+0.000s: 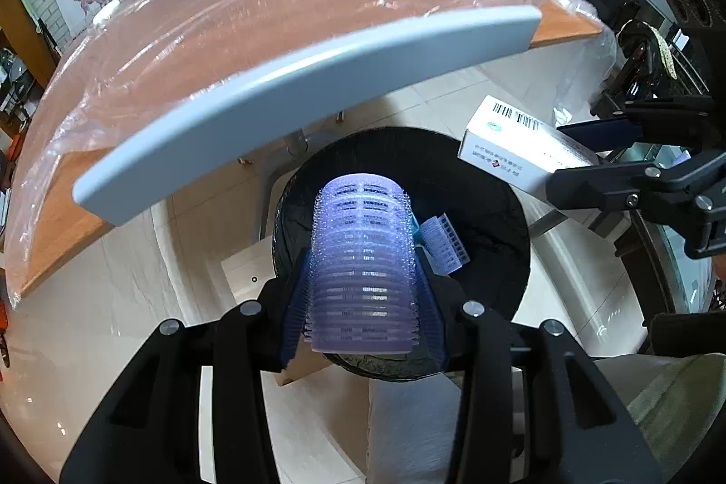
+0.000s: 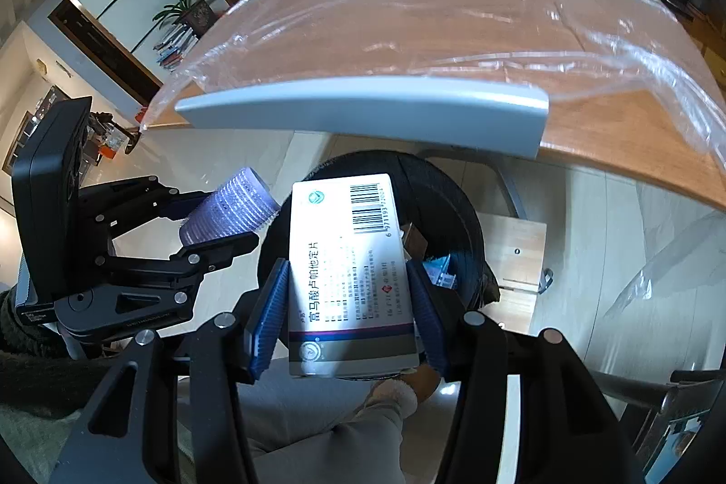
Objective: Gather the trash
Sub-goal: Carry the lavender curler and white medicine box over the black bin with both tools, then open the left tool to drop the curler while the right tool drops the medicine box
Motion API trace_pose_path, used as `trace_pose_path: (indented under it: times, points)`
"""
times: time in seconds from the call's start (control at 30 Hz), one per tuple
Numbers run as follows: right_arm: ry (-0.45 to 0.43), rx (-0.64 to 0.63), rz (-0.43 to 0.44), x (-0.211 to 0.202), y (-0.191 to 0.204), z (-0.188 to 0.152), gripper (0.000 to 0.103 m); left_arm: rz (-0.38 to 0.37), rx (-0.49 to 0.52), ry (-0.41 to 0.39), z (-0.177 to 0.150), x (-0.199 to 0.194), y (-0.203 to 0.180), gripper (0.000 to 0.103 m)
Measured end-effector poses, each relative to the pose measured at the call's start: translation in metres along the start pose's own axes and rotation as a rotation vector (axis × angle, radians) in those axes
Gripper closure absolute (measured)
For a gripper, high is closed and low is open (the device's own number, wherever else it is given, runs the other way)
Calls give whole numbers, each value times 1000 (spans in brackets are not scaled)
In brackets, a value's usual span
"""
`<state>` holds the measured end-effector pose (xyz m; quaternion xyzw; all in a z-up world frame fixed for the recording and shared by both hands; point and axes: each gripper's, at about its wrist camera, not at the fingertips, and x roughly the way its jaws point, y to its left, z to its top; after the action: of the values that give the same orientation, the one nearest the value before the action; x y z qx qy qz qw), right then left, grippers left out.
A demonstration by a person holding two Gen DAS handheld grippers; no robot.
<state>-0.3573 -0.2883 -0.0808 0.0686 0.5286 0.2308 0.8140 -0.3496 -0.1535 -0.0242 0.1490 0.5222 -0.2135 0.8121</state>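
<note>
My left gripper (image 1: 363, 252) is shut on a purple hair roller (image 1: 363, 257), held over a round bin lined with a black bag (image 1: 499, 248). A smaller blue roller (image 1: 447, 241) lies inside the bin. My right gripper (image 2: 349, 284) is shut on a white medicine box (image 2: 349, 266) with a barcode, above the same black-lined bin (image 2: 458, 221). In the left wrist view the box (image 1: 512, 148) and the right gripper (image 1: 590, 148) hang at the bin's right rim. In the right wrist view the left gripper (image 2: 227, 221) with the roller (image 2: 227, 207) is at the left.
A wooden table (image 1: 281, 12) under a clear plastic sheet fills the far side; a grey chair back (image 1: 295, 89) stands between it and the bin. A small wooden board (image 2: 517, 257) lies on the pale tiled floor. A person's legs in grey trousers (image 2: 317, 429) are below.
</note>
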Motion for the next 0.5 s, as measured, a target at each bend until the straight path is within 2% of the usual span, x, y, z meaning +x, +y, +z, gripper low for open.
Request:
trace_pose_path:
  times: [0.5]
  points:
    - [51,23,-42,37,-4,-2,52,32,4,76,-5,37,-4,59]
